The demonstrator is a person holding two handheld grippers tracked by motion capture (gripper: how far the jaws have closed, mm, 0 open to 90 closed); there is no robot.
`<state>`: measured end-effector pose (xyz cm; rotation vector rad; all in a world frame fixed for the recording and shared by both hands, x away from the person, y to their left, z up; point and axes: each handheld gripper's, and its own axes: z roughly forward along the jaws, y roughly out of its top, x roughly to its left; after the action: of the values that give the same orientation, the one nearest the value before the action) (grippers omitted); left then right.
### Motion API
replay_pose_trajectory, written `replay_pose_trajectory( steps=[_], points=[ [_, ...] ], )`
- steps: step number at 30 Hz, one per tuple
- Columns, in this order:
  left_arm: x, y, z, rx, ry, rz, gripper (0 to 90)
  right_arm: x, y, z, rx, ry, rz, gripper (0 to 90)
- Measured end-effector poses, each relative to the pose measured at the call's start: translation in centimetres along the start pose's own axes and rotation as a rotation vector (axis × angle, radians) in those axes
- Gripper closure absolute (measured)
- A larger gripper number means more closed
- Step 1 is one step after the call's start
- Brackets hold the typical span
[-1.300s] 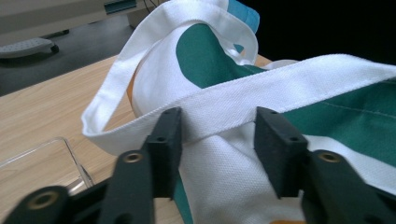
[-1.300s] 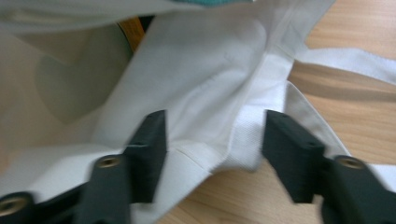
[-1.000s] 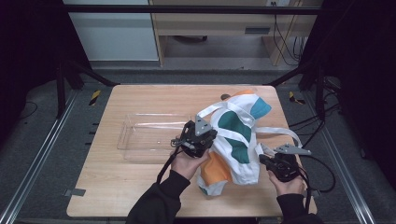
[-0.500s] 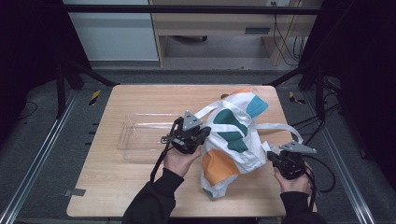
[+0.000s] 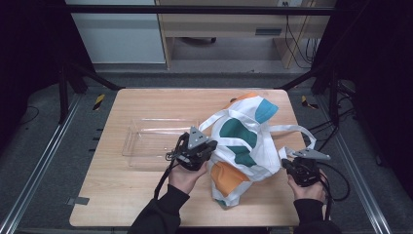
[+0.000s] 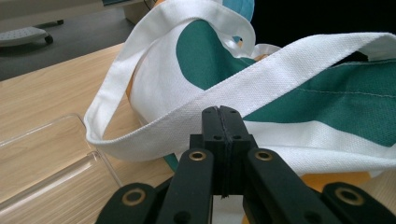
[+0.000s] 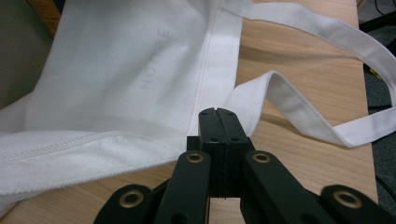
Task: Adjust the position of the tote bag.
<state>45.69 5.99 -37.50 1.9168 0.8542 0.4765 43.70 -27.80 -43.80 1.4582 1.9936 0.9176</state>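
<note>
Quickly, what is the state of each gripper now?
Left gripper: shut on the bag strap.
Right gripper: shut on the bag edge.

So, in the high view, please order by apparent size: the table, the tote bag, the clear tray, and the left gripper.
1. Table, by far the largest.
2. Tote bag.
3. Clear tray; its faint edges make its extent unsure, though it looks somewhat smaller than the bag.
4. Left gripper, the smallest.
</note>
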Motion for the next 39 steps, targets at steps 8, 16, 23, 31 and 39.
replay_pose_trajectory(
  steps=[8,16,23,31,39],
  points=[
    [-0.3,-1.3,0.9,0.005,-0.002,-0.005,90.0,-0.2,-0.2,0.8,0.053,-0.027,0.003,90.0],
    [-0.4,-0.9,0.7,0.002,-0.014,0.014,89.3,-0.2,-0.2,0.9,0.028,0.006,0.004,89.2],
    [-1.0,1.2,0.1,-0.037,0.006,0.031,62.7,-0.4,0.4,0.1,-0.096,0.069,0.005,74.4],
    [-3.1,4.8,-1.2,-0.091,-0.012,0.064,46.5,-0.1,1.2,-0.6,-0.173,0.094,-0.013,71.8],
    [-6.9,5.5,0.7,-0.092,0.01,0.124,36.2,-0.6,0.9,-0.9,-0.186,0.096,0.007,67.9]
  ],
)
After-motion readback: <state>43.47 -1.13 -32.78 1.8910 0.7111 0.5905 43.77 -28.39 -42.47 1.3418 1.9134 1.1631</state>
